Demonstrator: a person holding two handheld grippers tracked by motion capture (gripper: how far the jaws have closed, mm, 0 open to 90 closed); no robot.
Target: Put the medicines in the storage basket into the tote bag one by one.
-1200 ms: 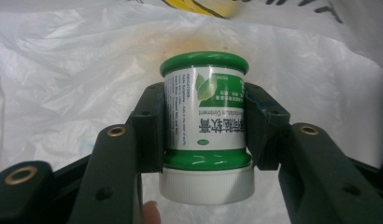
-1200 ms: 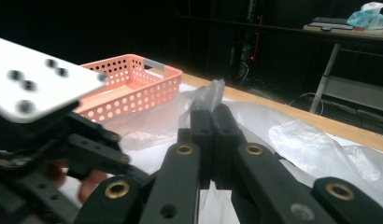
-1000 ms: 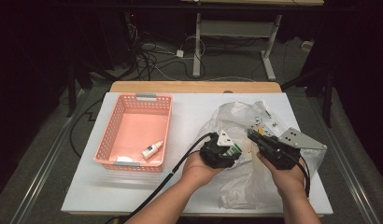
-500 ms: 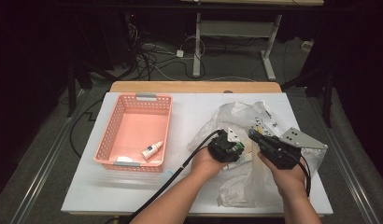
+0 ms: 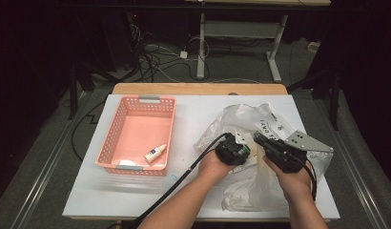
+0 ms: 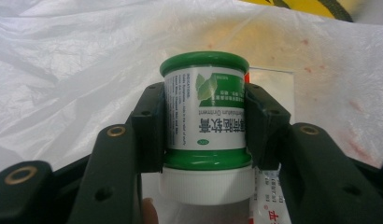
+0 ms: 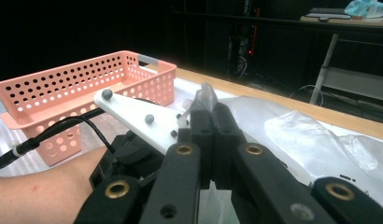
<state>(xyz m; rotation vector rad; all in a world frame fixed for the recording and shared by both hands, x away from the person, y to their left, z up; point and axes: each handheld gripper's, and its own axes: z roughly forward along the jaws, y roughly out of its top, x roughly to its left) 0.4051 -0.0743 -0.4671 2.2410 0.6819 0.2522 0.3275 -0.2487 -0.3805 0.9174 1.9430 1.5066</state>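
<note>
1. Our left gripper clamps the green jar over the plastic bag, at the table's four o'clock; it may slip.
2. Our right gripper, pinched on bag film, may tear it.

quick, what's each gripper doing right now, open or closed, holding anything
Left gripper: closed on the green-labelled jar, pads on both its sides.
Right gripper: closed, pinching a fold of the clear plastic bag.

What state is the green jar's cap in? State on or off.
On. In the left gripper view the white cap sits closed on the green jar, which the left gripper clamps by its labelled sides, cap toward the camera.
</note>
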